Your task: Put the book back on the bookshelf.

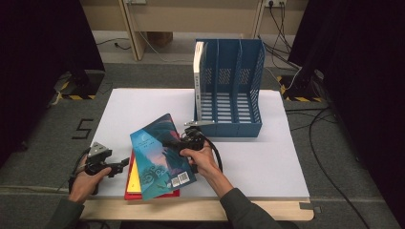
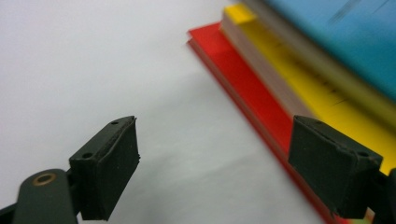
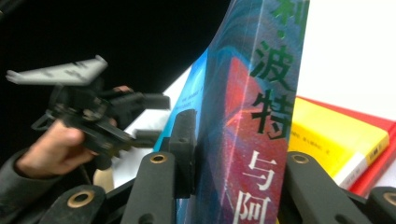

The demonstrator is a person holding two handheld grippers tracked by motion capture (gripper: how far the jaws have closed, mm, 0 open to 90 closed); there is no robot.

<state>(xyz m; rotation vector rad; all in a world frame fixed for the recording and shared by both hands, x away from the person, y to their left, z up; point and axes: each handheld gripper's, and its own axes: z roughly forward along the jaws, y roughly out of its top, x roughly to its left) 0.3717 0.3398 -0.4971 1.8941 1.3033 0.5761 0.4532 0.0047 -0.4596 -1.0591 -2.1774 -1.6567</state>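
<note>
Blue book (image 1: 162, 155) was clamped at its spine in the right gripper (image 1: 184, 145), tilted up off the stack near the table's front edge; spine text showed in the right gripper view (image 3: 261, 116), w/ jaws pressed on both covers. Under it lay a yellow book (image 1: 135, 179) on a red book (image 1: 131, 193), both flat on the white table (image 1: 267, 157). Left gripper (image 1: 119, 165) sat just beside the stack's left edge, jaws wide apart, nothing between them; pads (image 2: 112, 163) hovered over bare table next to the red cover (image 2: 243, 88). Blue file rack (image 1: 229, 86) stood at the rear, white book (image 1: 197, 71) upright in its leftmost slot.
</note>
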